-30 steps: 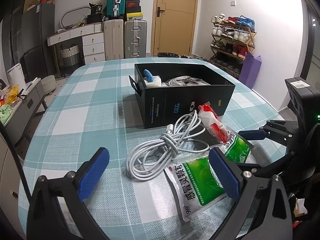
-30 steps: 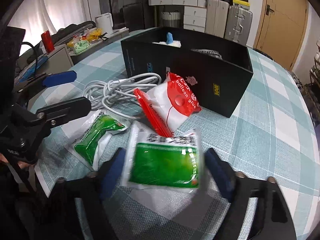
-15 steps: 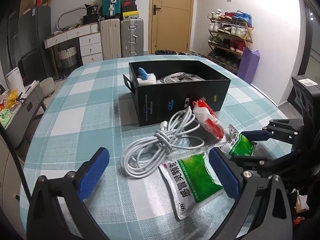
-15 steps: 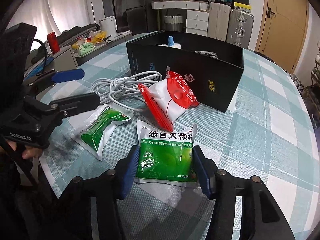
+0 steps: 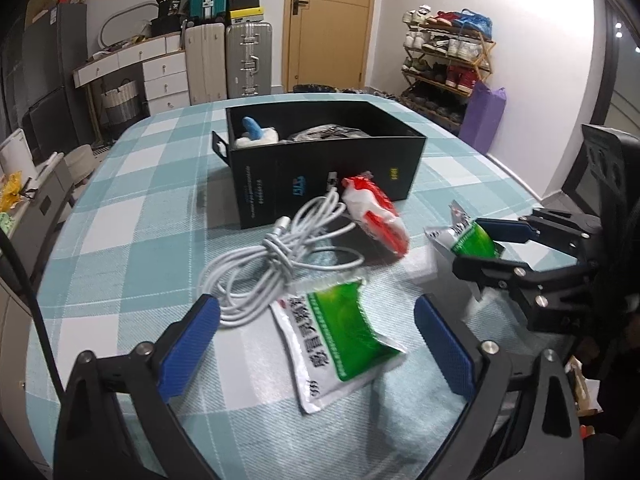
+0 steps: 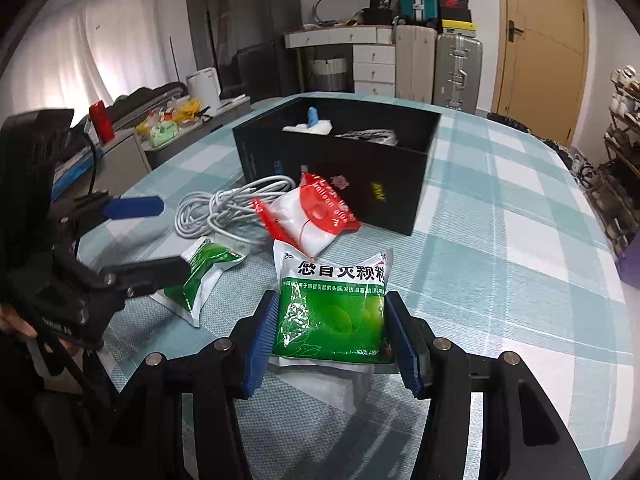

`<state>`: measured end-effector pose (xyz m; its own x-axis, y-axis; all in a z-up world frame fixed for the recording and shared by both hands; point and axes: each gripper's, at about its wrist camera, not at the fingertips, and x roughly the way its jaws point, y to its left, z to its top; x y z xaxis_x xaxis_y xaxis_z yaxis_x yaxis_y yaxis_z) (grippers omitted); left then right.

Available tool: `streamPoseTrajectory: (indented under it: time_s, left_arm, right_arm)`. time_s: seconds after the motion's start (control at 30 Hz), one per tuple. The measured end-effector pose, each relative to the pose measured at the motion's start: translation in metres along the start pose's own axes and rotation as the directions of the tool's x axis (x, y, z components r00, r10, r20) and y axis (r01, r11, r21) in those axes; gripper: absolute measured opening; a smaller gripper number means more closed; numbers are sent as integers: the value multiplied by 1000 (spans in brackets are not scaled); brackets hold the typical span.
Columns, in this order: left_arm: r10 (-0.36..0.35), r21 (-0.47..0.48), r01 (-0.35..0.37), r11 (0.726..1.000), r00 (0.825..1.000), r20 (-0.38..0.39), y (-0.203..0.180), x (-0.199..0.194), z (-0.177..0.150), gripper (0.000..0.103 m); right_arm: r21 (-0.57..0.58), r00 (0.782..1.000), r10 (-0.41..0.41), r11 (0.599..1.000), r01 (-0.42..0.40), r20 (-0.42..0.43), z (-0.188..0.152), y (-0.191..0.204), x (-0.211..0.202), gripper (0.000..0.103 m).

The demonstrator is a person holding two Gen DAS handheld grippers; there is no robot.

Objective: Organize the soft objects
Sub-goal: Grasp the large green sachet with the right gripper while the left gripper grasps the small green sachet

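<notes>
- We see a black box [image 5: 328, 168] at 12 o'clock on the checked table [image 5: 132, 216].
- White cable [image 5: 276, 264] and red-white bag [image 5: 376, 216] lie before it.
- Our right gripper [image 6: 332, 336] clamps one green packet [image 6: 332, 312].
- Our left gripper [image 5: 316, 344] is closing around the other packet [image 5: 340, 336], pads not touching.

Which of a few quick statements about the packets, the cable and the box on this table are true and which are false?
1. The right gripper is clamped on a green packet. True.
2. The black box is empty. False: a white and blue soft thing and more lie inside.
3. The white cable lies in the box. False: it lies on the table.
4. The left gripper holds nothing; its jaws are closing around a second green packet. True.
</notes>
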<state>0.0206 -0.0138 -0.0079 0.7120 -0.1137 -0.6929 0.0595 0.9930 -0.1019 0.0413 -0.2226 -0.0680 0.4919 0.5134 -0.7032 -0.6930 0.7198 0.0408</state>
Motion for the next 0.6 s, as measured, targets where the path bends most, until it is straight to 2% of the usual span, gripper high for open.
streamPoseTrajectory:
  time_s: [0.1, 0.2, 0.3, 0.5, 0.6]
  left_arm:
    - [-25, -9, 25, 1000, 999, -29, 0, 1, -2, 85]
    - [-58, -21, 57, 998, 998, -38, -1, 1, -3, 84]
    - [-80, -33, 78, 996, 994, -69, -3, 5, -5, 73]
    - [-75, -76, 66, 995, 990, -121, 1, 16, -6, 72]
    - [-78, -84, 68, 994, 990, -121, 2, 17, -6, 72]
  right_arm:
    - [9, 1000, -3, 1000, 3, 9, 0, -4, -2, 54]
    - [12, 1000, -3, 1000, 3, 14, 0, -5, -4, 54]
    - [12, 1000, -2, 1000, 2, 17, 1, -5, -4, 54]
    - [13, 1000, 1, 1000, -2, 18, 1, -4, -4, 54]
    - [14, 1000, -1, 1000, 1, 19, 1, -5, -4, 54]
